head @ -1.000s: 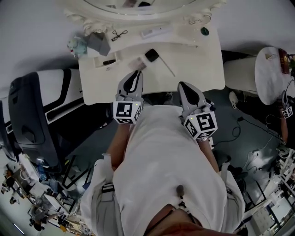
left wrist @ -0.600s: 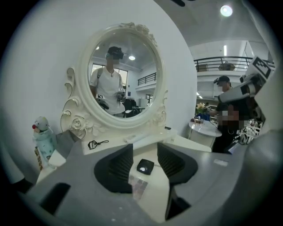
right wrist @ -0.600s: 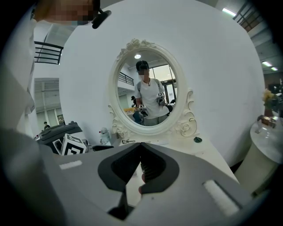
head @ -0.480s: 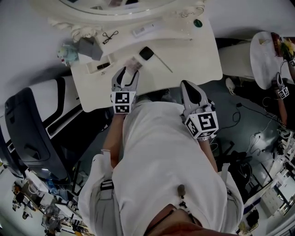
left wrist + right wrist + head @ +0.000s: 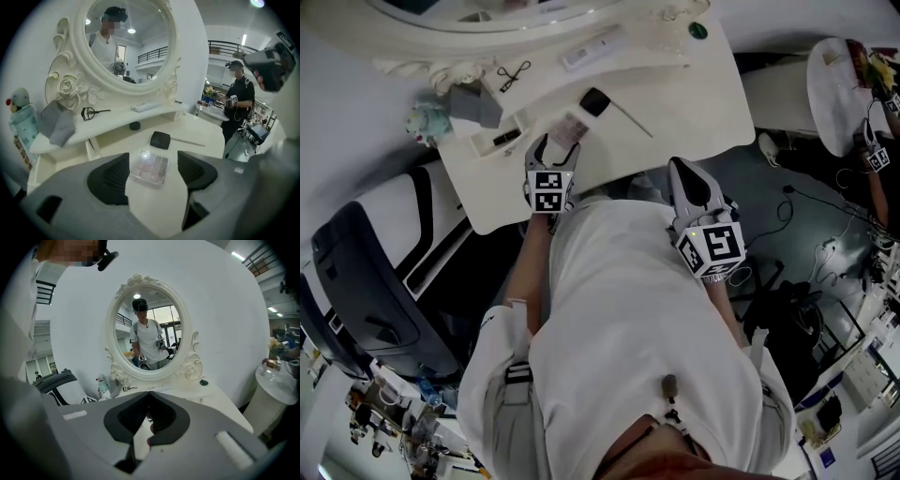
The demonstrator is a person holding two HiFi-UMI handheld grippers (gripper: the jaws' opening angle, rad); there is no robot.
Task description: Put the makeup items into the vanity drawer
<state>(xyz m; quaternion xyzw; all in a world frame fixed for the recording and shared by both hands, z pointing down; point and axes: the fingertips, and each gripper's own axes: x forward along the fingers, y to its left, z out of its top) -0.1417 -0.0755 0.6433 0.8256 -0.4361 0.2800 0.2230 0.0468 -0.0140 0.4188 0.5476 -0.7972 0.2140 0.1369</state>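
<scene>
A clear eyeshadow palette [image 5: 150, 168] with pink pans lies flat on the white vanity top [image 5: 694, 103]. My left gripper [image 5: 153, 157] hangs just over it. Its jaws have just been opening and stand wide on either side of the palette, the pads clear of it. The head view shows the palette [image 5: 570, 127] just beyond the left gripper [image 5: 553, 145]. A black compact [image 5: 160, 139] and a thin stick [image 5: 187, 141] lie further back. My right gripper [image 5: 147, 395] is shut on nothing, and in the head view this gripper [image 5: 681, 171] hovers off the table's front edge.
On the raised shelf under the oval mirror [image 5: 124, 42] lie a grey cloth [image 5: 58, 123], an eyelash curler [image 5: 93, 112] and a white tube [image 5: 146, 107]. A small dark disc [image 5: 135, 125] sits below the shelf. A doll-topped bottle [image 5: 21, 117] stands far left. A black chair [image 5: 356, 272] is left of the table.
My left gripper has dropped and gone forward from the table's front edge to the palette, and its jaws have opened. The right gripper has stayed put.
</scene>
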